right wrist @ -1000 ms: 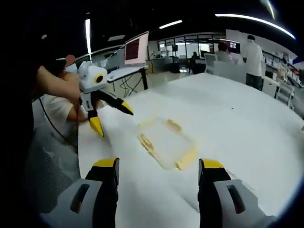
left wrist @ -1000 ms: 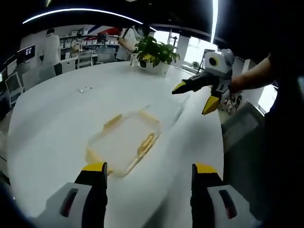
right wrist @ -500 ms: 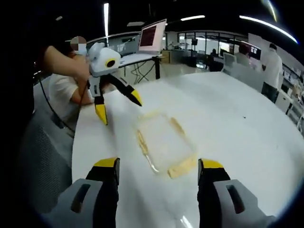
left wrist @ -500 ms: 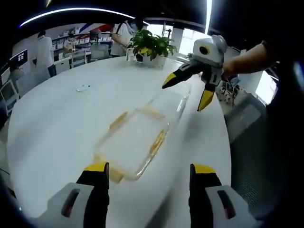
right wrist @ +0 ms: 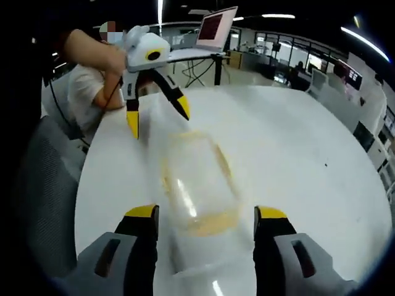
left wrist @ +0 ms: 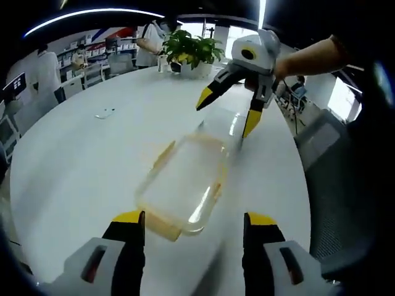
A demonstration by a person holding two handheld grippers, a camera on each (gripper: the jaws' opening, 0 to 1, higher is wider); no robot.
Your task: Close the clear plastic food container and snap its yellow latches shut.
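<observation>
- The clear food container [left wrist: 182, 185] lies flat on the round white table [left wrist: 80, 166], nearer the person's edge than the middle; its yellow latches [left wrist: 162, 154] run along its rims, and nothing shows inside it.
- The left gripper [left wrist: 192, 221] hovers just short of the container's near end, jaws spread wide, gripping nothing.
- The right gripper [right wrist: 203, 216] hangs over the opposite end, jaws likewise wide and empty.
- Bare tabletop surrounds the container on every side.
- The left gripper view takes in a potted plant [left wrist: 191, 52] at the table's far edge; the right gripper view shows a laptop [right wrist: 217, 28] on a desk beyond.
</observation>
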